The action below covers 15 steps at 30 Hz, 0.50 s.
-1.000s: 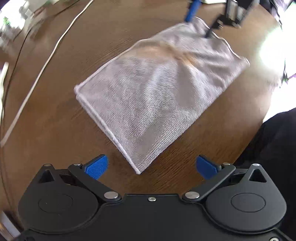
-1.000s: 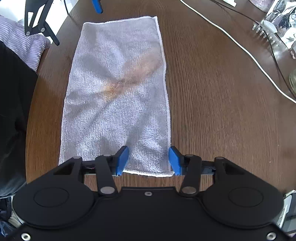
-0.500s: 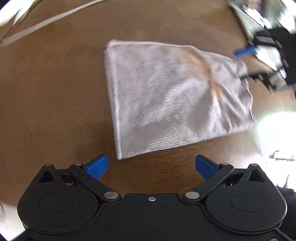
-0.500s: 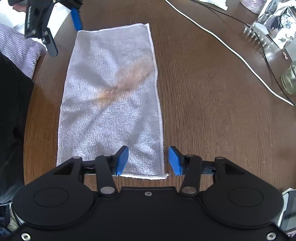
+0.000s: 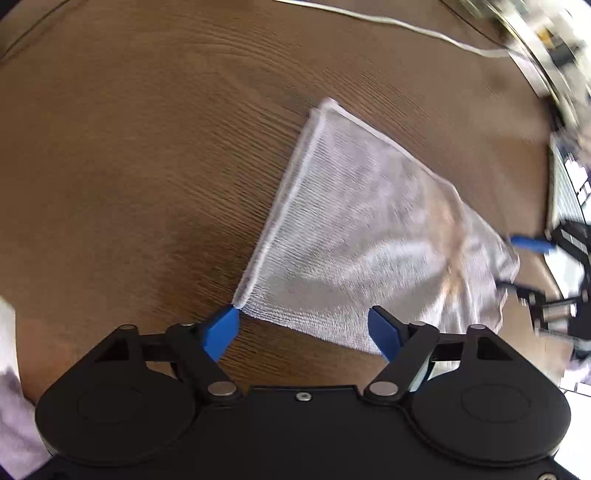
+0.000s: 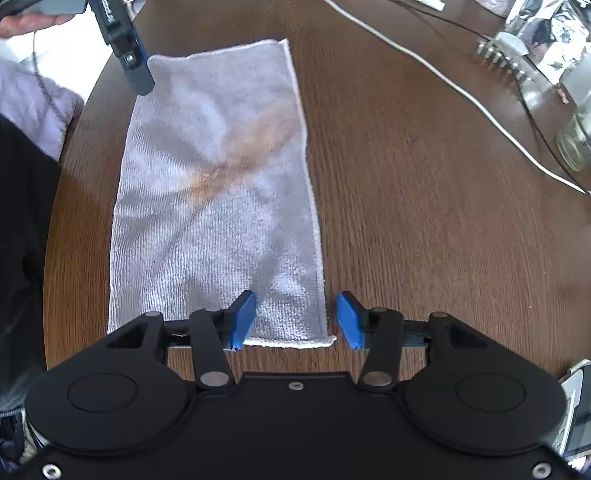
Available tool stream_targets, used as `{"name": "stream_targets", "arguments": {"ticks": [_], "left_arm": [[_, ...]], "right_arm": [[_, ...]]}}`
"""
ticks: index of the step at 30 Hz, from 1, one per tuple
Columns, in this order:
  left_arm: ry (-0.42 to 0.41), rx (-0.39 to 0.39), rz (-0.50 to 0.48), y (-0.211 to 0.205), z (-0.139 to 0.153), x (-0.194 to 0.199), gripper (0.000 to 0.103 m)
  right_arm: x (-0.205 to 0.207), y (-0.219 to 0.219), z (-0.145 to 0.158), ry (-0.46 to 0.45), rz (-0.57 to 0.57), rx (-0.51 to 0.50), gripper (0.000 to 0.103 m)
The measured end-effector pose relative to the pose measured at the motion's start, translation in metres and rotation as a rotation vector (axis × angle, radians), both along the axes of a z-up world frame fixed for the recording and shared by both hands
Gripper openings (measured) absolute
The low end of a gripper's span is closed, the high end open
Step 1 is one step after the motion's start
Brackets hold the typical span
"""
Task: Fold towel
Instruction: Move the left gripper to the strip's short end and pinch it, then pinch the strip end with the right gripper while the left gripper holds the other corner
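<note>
A white towel (image 6: 214,192) with an orange-brown stain lies folded into a long strip on the brown wooden table (image 6: 424,184). My right gripper (image 6: 295,317) is open, its jaws astride the towel's near right corner. My left gripper (image 5: 303,326) is open at the towel's (image 5: 362,236) opposite end, its left pad touching a corner, the short edge between the jaws. The left gripper also shows in the right wrist view (image 6: 136,66) at the far left corner. The right gripper shows at the far end in the left wrist view (image 5: 532,258).
A white cable (image 6: 443,85) runs across the table on the right. A glass jar (image 6: 576,147), a comb-like object (image 6: 506,55) and foil packaging (image 6: 546,29) sit at the far right. The table edge curves along the left, beside lilac fabric (image 6: 33,107).
My left gripper swung around and came down to the towel's far end, its jaws now at the short edge. My right gripper stayed at the near corner.
</note>
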<state>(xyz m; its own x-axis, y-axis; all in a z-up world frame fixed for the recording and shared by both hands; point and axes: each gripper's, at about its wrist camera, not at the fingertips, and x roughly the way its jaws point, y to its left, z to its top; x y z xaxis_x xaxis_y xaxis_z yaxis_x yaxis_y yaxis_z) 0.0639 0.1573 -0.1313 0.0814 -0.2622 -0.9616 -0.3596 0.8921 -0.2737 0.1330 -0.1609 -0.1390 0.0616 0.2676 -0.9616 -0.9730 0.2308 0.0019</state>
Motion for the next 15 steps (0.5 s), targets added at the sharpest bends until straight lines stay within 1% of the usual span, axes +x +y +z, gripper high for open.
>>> {"name": "stream_targets", "arguments": {"ticks": [1, 2, 3, 4, 5, 6, 7, 8, 10, 12, 13, 15], "left_arm": [[0.000, 0.020, 0.019, 0.000, 0.001, 0.000, 0.053], [0.000, 0.037, 0.034, 0.001, 0.003, -0.001, 0.045], [0.001, 0.055, 0.057, 0.001, 0.004, -0.002, 0.027], [0.003, 0.057, 0.068, 0.002, 0.004, -0.003, 0.014], [0.006, 0.045, 0.093, 0.004, 0.003, -0.004, 0.011], [0.008, 0.025, 0.140, 0.007, 0.002, -0.007, 0.009], [0.008, 0.017, 0.164, 0.008, 0.001, -0.008, 0.007], [0.006, 0.012, 0.192, 0.009, 0.000, -0.010, 0.006], [-0.005, 0.002, 0.247, 0.011, -0.002, -0.013, 0.005], [-0.018, -0.001, 0.282, 0.010, -0.003, -0.017, 0.004], [-0.022, 0.001, 0.290, 0.008, -0.004, -0.018, 0.004], [-0.035, 0.012, 0.295, 0.005, -0.004, -0.018, 0.004]], "right_arm": [[0.000, -0.001, 0.002, -0.002, -0.011, 0.008, 0.068], [0.000, -0.001, 0.003, -0.005, -0.018, 0.011, 0.072], [0.001, -0.003, 0.005, -0.007, -0.040, 0.022, 0.078], [0.003, -0.006, 0.007, -0.002, -0.080, 0.036, 0.081], [0.006, -0.009, 0.009, 0.011, -0.129, 0.049, 0.081], [0.010, -0.013, 0.010, 0.028, -0.192, 0.064, 0.081], [0.015, -0.019, 0.010, 0.052, -0.285, 0.083, 0.081], [0.019, -0.027, 0.011, 0.086, -0.395, 0.108, 0.081], [0.020, -0.048, 0.010, 0.186, -0.667, 0.182, 0.082], [0.012, -0.056, 0.008, 0.220, -0.772, 0.218, 0.082], [0.001, -0.062, 0.007, 0.250, -0.858, 0.241, 0.082], [-0.016, -0.060, 0.004, 0.284, -0.931, 0.249, 0.082]]}}
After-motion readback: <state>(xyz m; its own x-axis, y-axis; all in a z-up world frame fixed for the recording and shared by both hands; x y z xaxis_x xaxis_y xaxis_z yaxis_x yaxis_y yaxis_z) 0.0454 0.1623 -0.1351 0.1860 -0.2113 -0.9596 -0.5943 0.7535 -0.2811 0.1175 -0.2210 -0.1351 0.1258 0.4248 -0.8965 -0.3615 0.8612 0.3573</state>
